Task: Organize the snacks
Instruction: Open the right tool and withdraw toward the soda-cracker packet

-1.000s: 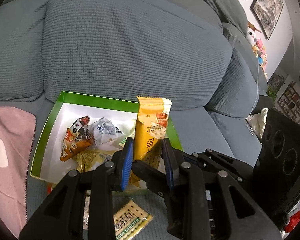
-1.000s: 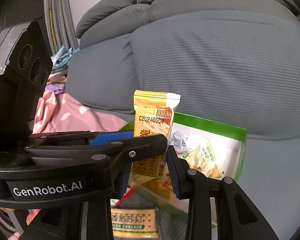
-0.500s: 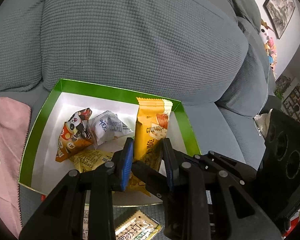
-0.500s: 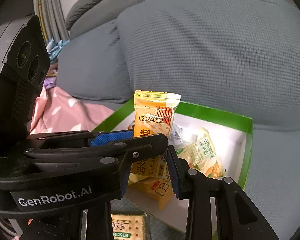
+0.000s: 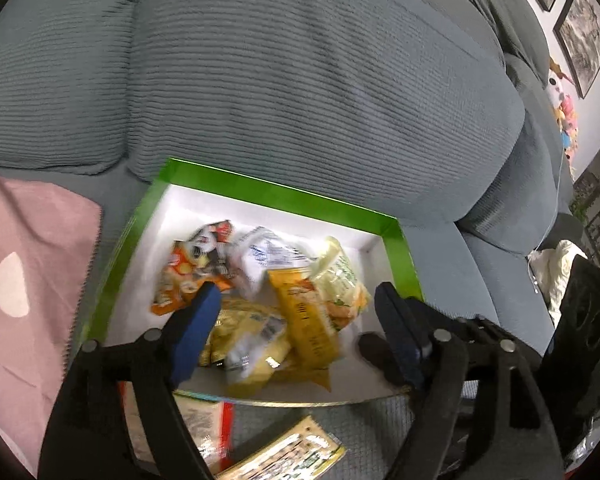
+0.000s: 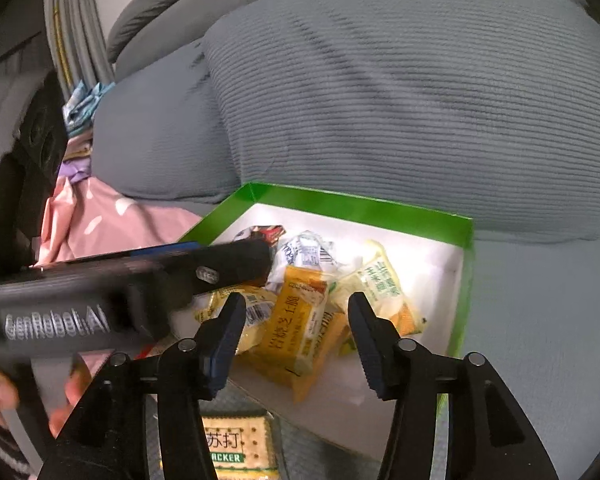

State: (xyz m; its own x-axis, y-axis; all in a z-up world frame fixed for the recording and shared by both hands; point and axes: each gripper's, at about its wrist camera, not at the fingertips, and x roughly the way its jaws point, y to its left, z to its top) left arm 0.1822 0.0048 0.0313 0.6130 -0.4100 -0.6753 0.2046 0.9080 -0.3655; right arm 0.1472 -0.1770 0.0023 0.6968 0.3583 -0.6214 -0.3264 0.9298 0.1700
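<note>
step: yellow packet [image 5: 306, 320] dropping into green box [image 5: 284, 194]
left claw [image 5: 296, 330]: opening, packet unpinched between jaws
right claw [image 6: 296, 330]: opening, empty
next: fetch cracker pack [image 6: 236, 446] below claws

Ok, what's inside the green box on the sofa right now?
The green box holds a loose pile of snack packets: a yellow packet on top, an orange one, a white one and a pale green one. Whatever lies beneath the pile is covered.
</note>
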